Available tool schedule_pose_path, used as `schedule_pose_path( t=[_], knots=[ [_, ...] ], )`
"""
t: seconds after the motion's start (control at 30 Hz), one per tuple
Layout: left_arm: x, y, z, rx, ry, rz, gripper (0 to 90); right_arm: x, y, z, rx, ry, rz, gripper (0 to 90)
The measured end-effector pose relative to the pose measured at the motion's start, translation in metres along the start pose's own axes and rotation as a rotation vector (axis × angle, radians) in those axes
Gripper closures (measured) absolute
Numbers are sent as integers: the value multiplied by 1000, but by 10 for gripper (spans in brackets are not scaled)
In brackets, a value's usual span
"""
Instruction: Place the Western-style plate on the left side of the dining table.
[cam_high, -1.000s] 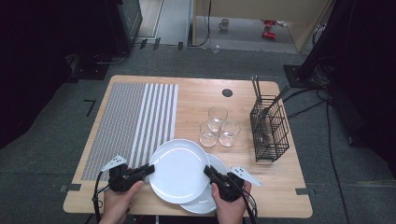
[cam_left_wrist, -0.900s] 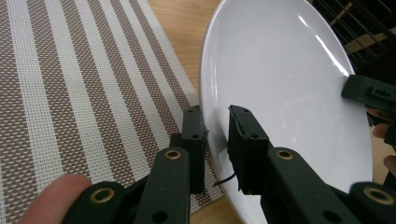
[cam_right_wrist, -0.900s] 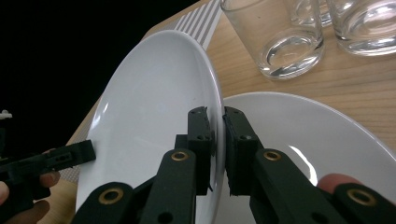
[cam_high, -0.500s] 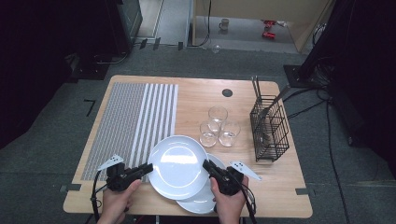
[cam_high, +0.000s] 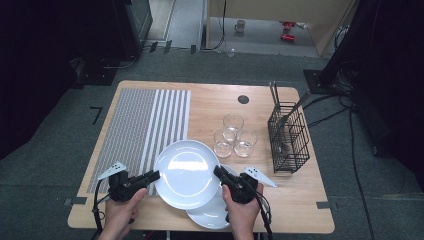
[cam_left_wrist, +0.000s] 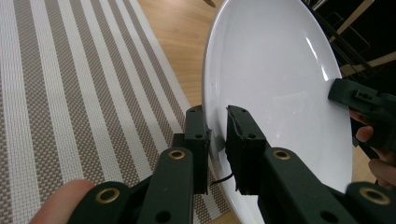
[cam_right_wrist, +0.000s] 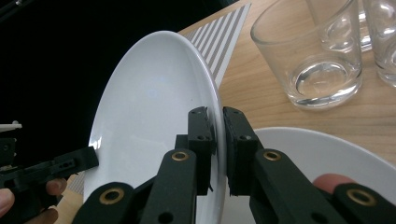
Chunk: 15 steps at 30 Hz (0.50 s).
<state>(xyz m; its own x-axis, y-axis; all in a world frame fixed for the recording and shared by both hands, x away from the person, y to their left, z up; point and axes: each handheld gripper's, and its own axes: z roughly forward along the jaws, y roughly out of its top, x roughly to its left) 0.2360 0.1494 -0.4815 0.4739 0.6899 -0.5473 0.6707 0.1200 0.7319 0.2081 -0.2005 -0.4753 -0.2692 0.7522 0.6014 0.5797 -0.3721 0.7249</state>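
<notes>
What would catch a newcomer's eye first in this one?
A white plate held up over the table's near edge, with the left tongs clamped on its left rim and the right tongs on its right rim. A second plate lies on the table beneath it. Behind stand three empty glasses, with a black wire basket to their right.

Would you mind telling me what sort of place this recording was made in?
Probably a lab or studio mock-up of a dining table: a wooden table with striped placemat, glasses and cutlery basket on grey carpet with trailing cables.
</notes>
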Motion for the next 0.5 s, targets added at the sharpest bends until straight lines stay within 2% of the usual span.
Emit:
schedule_pose_path(
  t=[0.13,0.23,0.5],
  knots=[
    [1,8,-1,-6,-20,0,805,1,10,2,-5,19,13,831],
    [1,10,-3,-1,-18,2,804,3,14,3,-9,26,10,834],
    [6,21,-15,-27,-31,-2,808,17,23,11,-13,44,-12,832]
  ],
)
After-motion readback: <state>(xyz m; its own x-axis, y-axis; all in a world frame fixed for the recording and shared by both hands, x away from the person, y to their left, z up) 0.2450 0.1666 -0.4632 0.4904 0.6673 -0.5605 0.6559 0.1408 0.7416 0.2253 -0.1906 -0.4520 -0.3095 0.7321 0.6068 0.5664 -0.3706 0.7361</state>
